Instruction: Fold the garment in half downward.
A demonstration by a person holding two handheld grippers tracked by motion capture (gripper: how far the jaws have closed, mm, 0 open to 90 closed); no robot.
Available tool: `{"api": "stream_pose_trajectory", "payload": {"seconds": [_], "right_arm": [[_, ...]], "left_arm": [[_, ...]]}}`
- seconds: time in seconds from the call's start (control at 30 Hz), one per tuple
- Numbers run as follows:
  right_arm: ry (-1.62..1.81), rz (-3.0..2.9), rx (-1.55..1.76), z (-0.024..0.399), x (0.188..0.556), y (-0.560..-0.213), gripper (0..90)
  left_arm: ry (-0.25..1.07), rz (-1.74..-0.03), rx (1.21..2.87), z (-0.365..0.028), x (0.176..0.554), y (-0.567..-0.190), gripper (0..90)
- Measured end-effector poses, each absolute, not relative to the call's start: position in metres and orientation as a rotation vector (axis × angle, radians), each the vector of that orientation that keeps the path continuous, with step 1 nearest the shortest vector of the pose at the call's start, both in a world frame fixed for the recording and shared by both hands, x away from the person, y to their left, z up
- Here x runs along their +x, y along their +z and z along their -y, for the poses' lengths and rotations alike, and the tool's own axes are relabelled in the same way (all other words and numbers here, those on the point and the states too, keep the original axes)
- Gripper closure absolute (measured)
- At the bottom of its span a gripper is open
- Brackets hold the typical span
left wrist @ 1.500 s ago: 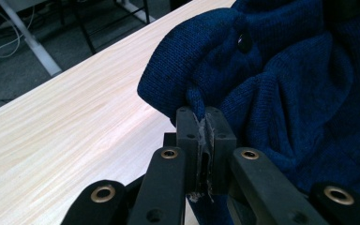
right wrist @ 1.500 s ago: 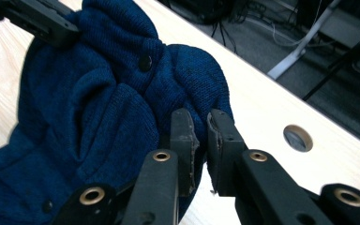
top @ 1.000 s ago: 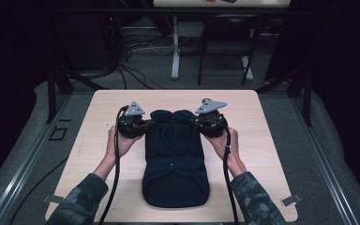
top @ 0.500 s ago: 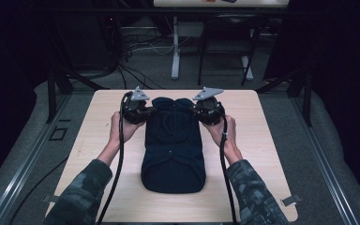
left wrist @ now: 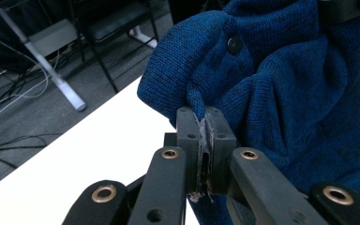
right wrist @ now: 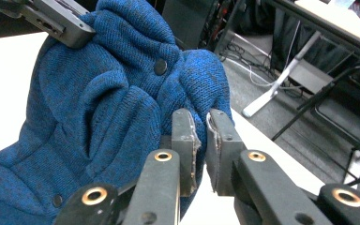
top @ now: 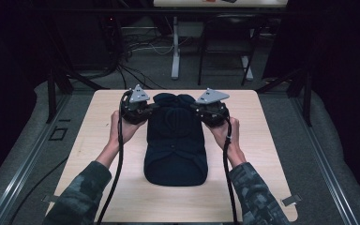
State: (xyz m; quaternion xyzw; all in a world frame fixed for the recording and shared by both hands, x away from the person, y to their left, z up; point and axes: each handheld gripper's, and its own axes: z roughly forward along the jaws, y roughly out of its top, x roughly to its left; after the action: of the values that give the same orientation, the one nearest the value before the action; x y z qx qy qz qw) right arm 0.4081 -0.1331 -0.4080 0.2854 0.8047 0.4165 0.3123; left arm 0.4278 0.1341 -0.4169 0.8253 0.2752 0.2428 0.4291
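A dark blue knitted cardigan (top: pixel 176 140) with dark buttons lies folded lengthwise in the middle of the light wooden table (top: pixel 262 154). Its far end is bunched up and raised between the two grippers. My left gripper (top: pixel 150 108) is shut on a pinch of knit at the far left corner; the left gripper view has the jaws (left wrist: pixel 205 123) pressed together on a fold of the cardigan (left wrist: pixel 281 93). My right gripper (top: pixel 195 109) holds the far right corner, where its jaws (right wrist: pixel 198 127) nip the edge of the cardigan (right wrist: pixel 98 112).
The table's far edge lies just beyond the grippers. Behind it are desk legs (top: pixel 175 56), a chair frame (top: pixel 225 51) and loose cables on the grey floor. Black cables (top: pixel 117 178) trail from both grippers along the person's camouflage sleeves. Metal rails flank the table.
Both grippers have carried the cardigan's far end toward the far edge and lifted it a little. The near hem has slid away from the person.
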Motion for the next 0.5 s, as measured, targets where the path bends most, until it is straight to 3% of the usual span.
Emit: {"api": "stream_pose_trajectory", "payload": {"seconds": [0.5], "right_arm": [[1.146,-2.141,0.673,0.140,0.378,-0.427,82.6]], "left_arm": [[0.597,-0.659,2.038,-0.148,0.404,-0.439,87.0]]}}
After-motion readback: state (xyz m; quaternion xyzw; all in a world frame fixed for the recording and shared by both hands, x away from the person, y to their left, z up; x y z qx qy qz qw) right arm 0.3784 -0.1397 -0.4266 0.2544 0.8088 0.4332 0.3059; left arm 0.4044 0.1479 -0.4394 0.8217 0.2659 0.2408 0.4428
